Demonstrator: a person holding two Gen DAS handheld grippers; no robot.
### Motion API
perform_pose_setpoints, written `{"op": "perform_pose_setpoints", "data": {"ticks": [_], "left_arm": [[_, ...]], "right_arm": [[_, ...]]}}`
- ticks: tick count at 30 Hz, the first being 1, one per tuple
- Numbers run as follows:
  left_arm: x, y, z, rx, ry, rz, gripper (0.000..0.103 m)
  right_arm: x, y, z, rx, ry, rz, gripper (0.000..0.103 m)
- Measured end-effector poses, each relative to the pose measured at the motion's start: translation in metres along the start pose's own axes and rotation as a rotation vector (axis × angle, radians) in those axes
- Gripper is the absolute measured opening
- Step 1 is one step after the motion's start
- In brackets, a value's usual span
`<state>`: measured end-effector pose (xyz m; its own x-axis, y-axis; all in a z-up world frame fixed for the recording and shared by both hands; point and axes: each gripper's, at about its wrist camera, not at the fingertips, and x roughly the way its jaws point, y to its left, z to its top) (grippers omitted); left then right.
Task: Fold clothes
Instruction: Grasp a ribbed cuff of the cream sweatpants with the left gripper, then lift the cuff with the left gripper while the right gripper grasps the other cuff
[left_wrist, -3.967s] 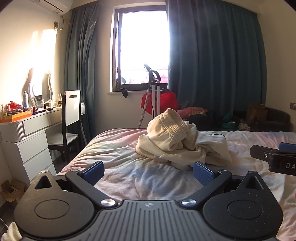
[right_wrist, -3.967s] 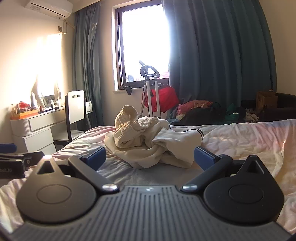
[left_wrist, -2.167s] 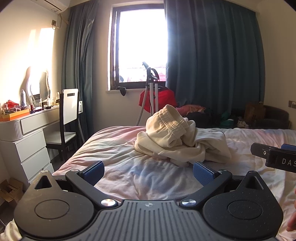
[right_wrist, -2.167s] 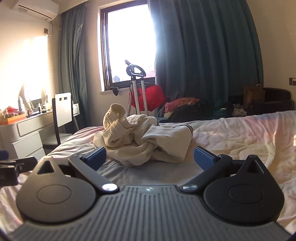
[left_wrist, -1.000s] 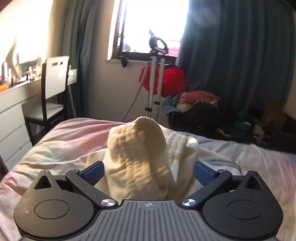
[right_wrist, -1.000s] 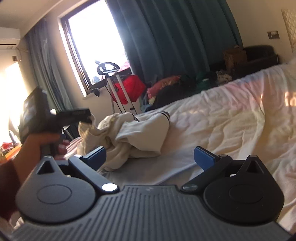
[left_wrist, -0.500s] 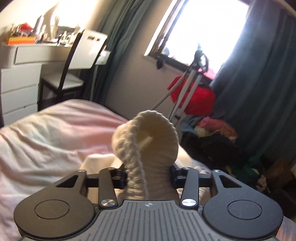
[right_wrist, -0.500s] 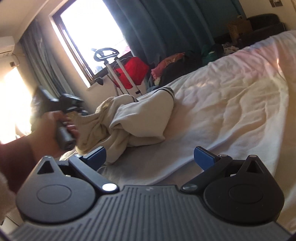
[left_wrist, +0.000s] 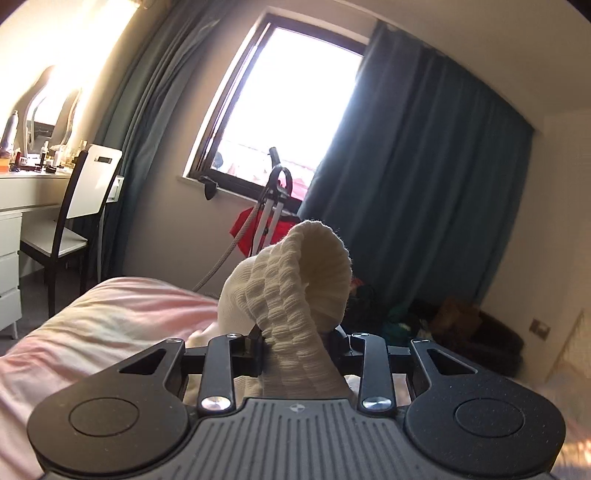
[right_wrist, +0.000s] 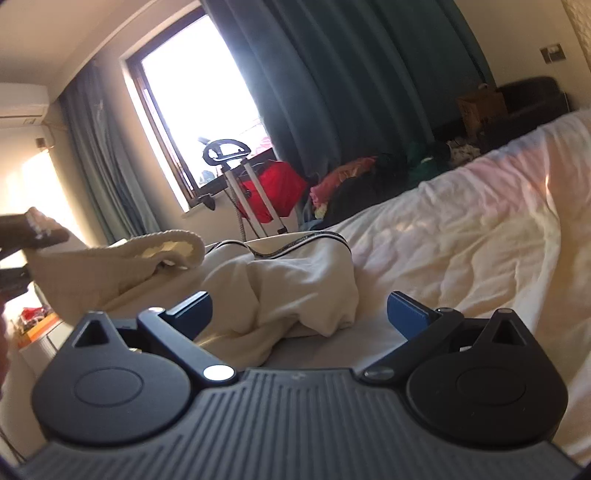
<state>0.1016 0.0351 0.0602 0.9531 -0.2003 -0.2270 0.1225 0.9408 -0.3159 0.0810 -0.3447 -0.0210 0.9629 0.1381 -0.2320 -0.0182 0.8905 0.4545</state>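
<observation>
A cream garment (right_wrist: 280, 291) lies crumpled on the bed (right_wrist: 480, 236), with a dark-striped edge on top. My left gripper (left_wrist: 295, 343) is shut on its ribbed elastic band (left_wrist: 295, 295) and holds it lifted; the band stands up between the jaws. In the right wrist view the left gripper (right_wrist: 33, 236) shows at the far left, holding the band (right_wrist: 147, 247) up off the pile. My right gripper (right_wrist: 299, 310) is open and empty, just in front of the garment's bunched body.
A white desk (left_wrist: 22, 192) and chair (left_wrist: 77, 206) stand left of the bed. A window (left_wrist: 280, 114) with dark teal curtains (left_wrist: 424, 192) is behind. A red bag on a stand (right_wrist: 269, 192) and a clothes pile (right_wrist: 369, 177) lie beyond the bed.
My left gripper moved onto the ribbed band, shut on it and lifted it up and leftwards. My right gripper stayed open and came closer to the garment, tilting.
</observation>
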Motion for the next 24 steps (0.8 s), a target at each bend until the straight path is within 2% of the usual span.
{"op": "perform_pose_setpoints", "data": {"ticks": [3,6,7,8,9,11,14,17,23,24], "left_arm": [[-0.026,0.036,-0.032,-0.047,0.053,0.029,0.034],[-0.035,0.077,-0.062,-0.196,0.104,0.082,0.035],[-0.035,0.092,-0.069,-0.286,0.138,0.103,0.035],[-0.034,0.109,-0.077,-0.383,0.178,0.122,0.035],[-0.031,0.12,-0.083,-0.438,0.226,0.145,0.037],[-0.023,0.137,-0.093,-0.494,0.328,0.199,0.038],[-0.024,0.164,-0.105,-0.594,0.354,0.246,0.04],[-0.024,0.183,-0.111,-0.67,0.341,0.247,0.041],[-0.016,0.203,-0.128,-0.733,0.36,0.253,0.041],[-0.015,0.205,-0.129,-0.744,0.362,0.252,0.036]], "right_arm": [[-0.013,0.017,-0.003,-0.003,0.038,0.064,0.103],[-0.019,0.042,-0.017,-0.068,0.094,0.093,0.097],[-0.018,0.049,-0.023,-0.105,0.113,0.097,0.095],[-0.016,0.057,-0.029,-0.144,0.132,0.101,0.087],[-0.015,0.064,-0.035,-0.183,0.151,0.105,0.076],[-0.01,0.075,-0.046,-0.238,0.175,0.102,0.072],[-0.005,0.088,-0.057,-0.276,0.19,0.119,0.07],[0.004,0.103,-0.062,-0.296,0.18,0.16,0.07],[0.06,0.144,-0.06,-0.461,0.186,0.173,0.069],[0.072,0.148,-0.06,-0.47,0.192,0.163,0.069]]}}
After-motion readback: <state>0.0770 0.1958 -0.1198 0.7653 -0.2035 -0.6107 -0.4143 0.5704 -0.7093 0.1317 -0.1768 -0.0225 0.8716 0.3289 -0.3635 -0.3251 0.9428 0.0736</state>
